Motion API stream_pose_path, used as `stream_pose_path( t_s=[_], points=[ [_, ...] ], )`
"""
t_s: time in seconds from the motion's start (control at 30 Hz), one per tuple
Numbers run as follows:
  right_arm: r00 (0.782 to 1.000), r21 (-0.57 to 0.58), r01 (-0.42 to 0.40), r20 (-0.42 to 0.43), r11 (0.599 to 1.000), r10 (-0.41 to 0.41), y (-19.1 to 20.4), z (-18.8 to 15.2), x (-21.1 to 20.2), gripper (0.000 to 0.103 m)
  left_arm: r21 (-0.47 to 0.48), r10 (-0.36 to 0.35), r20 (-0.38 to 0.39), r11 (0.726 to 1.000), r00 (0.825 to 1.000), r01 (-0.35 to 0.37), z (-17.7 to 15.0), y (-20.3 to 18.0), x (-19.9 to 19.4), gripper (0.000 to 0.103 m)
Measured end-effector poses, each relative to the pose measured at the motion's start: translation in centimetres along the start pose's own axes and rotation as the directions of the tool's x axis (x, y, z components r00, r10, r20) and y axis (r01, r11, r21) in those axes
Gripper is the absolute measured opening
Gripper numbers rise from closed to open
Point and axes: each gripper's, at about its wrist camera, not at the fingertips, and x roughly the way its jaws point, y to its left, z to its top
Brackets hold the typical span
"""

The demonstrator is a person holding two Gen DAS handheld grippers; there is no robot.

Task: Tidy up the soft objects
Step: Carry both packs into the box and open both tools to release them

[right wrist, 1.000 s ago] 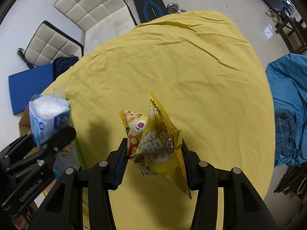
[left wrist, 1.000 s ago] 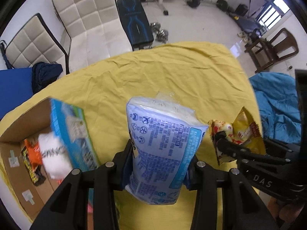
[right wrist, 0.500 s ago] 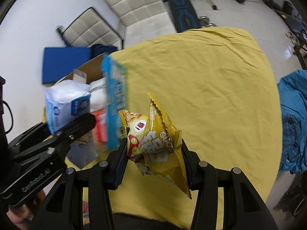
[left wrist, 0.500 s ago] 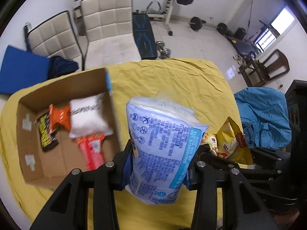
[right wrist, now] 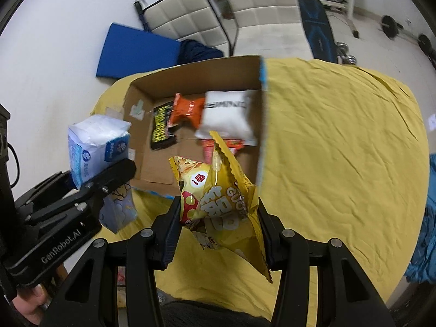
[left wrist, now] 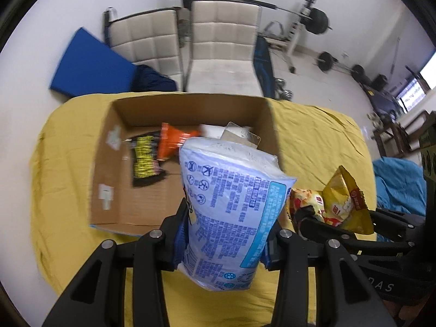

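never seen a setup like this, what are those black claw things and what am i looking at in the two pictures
Those are two handheld pincer tools, one in each of a person's hands, each with a camera looking along its fingers. One picture is from the left tool, one from the right. The left gripper is clamped on a blue-and-white tissue pack. The right gripper is clamped on a yellow snack bag. Ahead, on a yellow tablecloth, sits an open cardboard box already holding an orange packet, a white pouch and other wrappers.
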Motion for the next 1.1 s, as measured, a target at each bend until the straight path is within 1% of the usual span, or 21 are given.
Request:
stream_pose_path(
  t_s=[0.17, 0.23, 0.47, 0.6, 0.77, 0.87, 1.0, 1.1],
  points=[
    [0.999, -0.045, 0.048, -0.003, 0.998, -0.048, 3.7, 1.0, 1.9, 0.051, -0.043, 0.043, 0.024, 0.998, 0.999, -0.042, -0.1, 3.9, -0.4, 0.039],
    [0.996, -0.058, 0.085, 0.005, 0.995, -0.085, 4.9, 1.4, 2.8, 0.051, -0.057, 0.054, 0.022, 0.997, 0.998, -0.053, 0.0, 5.3, -0.1, 0.039],
    [0.981, -0.064, 0.195, 0.023, 0.979, -0.194, 7.1, 2.6, 5.8, 0.051, -0.093, 0.063, 0.002, 0.994, 0.998, -0.063, 0.0, 8.8, 1.5, 0.039],
    [0.971, -0.048, 0.235, 0.045, 0.971, -0.233, 7.8, 2.9, 7.1, 0.051, -0.095, 0.074, -0.004, 0.993, 0.997, -0.075, 0.3, 9.9, 2.5, 0.039],
    [0.97, -0.016, 0.241, 0.034, 0.97, -0.24, 8.0, 3.1, 8.6, 0.051, -0.102, 0.063, -0.025, 0.993, 0.998, -0.065, 0.7, 10.9, 3.9, 0.039],
    [0.971, 0.004, 0.238, 0.013, 0.971, -0.238, 7.7, 3.5, 10.5, 0.051, -0.098, 0.062, -0.045, 0.993, 0.997, -0.067, 1.0, 11.3, 5.2, 0.039],
    [0.972, 0.027, 0.233, -0.026, 0.972, -0.233, 7.3, 3.8, 13.1, 0.052, -0.093, 0.059, -0.098, 0.993, 0.993, -0.068, 1.1, 12.1, 8.0, 0.039],
    [0.971, 0.033, 0.234, -0.051, 0.972, -0.232, 7.1, 4.0, 15.1, 0.052, -0.093, 0.044, -0.153, 0.994, 0.987, -0.059, 1.1, 12.9, 10.6, 0.039]
  ],
)
